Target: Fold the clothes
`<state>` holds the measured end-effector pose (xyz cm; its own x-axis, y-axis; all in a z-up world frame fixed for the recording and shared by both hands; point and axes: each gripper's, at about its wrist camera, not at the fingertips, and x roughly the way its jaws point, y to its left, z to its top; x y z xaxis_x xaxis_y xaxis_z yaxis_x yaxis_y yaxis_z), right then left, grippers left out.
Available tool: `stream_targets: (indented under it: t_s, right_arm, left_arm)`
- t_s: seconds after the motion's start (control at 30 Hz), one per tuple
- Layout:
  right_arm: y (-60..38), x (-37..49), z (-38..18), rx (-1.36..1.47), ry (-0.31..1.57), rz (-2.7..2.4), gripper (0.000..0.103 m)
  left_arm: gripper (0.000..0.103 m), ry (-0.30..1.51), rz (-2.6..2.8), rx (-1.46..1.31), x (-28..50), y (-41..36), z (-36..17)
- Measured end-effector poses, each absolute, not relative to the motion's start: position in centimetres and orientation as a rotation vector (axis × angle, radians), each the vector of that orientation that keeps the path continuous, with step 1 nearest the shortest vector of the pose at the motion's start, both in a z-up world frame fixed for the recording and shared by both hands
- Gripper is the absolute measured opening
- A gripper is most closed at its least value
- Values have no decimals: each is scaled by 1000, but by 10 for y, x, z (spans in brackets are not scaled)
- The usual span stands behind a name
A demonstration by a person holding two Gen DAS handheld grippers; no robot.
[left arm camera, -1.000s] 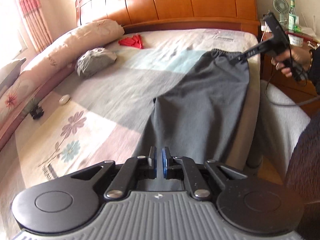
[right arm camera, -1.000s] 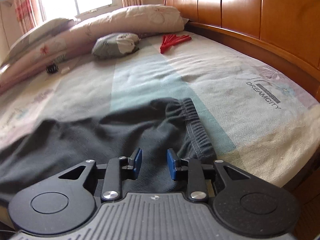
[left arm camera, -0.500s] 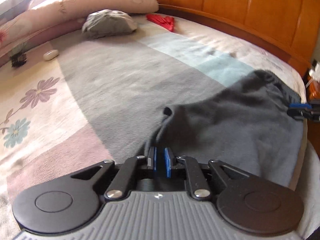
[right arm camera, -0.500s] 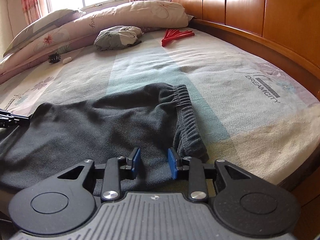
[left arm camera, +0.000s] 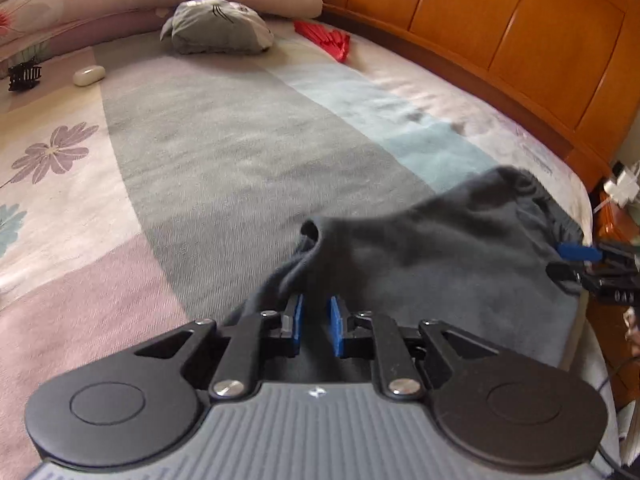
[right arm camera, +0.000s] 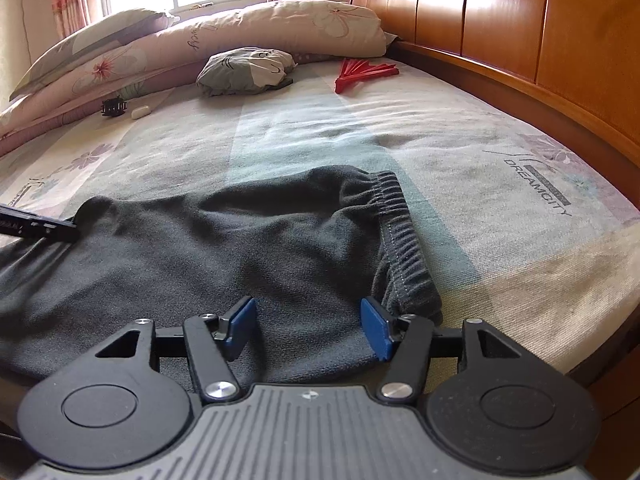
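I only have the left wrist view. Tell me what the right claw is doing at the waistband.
Observer: The right claw has just been opening. Its jaws stand wide over the dark trousers and grip nothing.
Operator: Give me the waistband's position against it.
Observer: The gathered waistband runs just to the right of that claw and lies loose on the sheet.
Operator: Now the other one, from there.
Observer: Only the tip of the left claw shows, at the trousers' far left edge. Its jaws have just been opening too, and from that view I cannot tell whether cloth is between them.
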<state>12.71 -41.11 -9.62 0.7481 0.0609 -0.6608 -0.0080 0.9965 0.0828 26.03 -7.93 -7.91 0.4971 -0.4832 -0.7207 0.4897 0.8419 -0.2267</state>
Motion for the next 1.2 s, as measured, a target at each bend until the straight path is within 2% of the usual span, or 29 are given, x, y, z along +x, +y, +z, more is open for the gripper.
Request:
stream_targets:
  t_s: [0.17, 0.27, 0.4, 0.53, 0.7, 0.73, 0.8, 0.93, 1.1, 1.2]
  right_arm:
    - [-410, 127, -96, 83, 724, 32, 65]
    - [-406, 125, -98, 67, 717, 40, 72]
    - [-398, 124, -101, 24, 712, 56, 84]
    - [-389, 126, -103, -20, 719, 58, 92]
    - [-389, 124, -102, -14, 723, 56, 93]
    - [-388, 124, -102, -16, 725, 53, 93]
    - [-384, 124, -98, -19, 732, 45, 93]
    - [-365, 121, -84, -12, 709, 114, 93]
    - [-323, 125, -75, -39, 694, 283, 94]
    - [-294, 130, -78, -85, 701, 374, 94]
  left_arm:
    - [16, 837, -546, -8, 281, -89, -78]
    - [16, 811, -553, -38, 273, -79, -64]
    - [23, 809, -604, -54, 244, -65, -50]
    - [26, 875, -567, 14, 231, -58, -70]
    - [20, 861, -408, -40, 238, -33, -77]
    - [16, 846, -380, -10, 237, -35, -72]
    - [17, 818, -416, 13, 230, -38, -61]
    - [36, 786, -546, 37, 202, -53, -44]
    - [36, 772, -576, 205, 165, -70, -47]
    - [36, 785, -532, 211, 156, -62, -45]
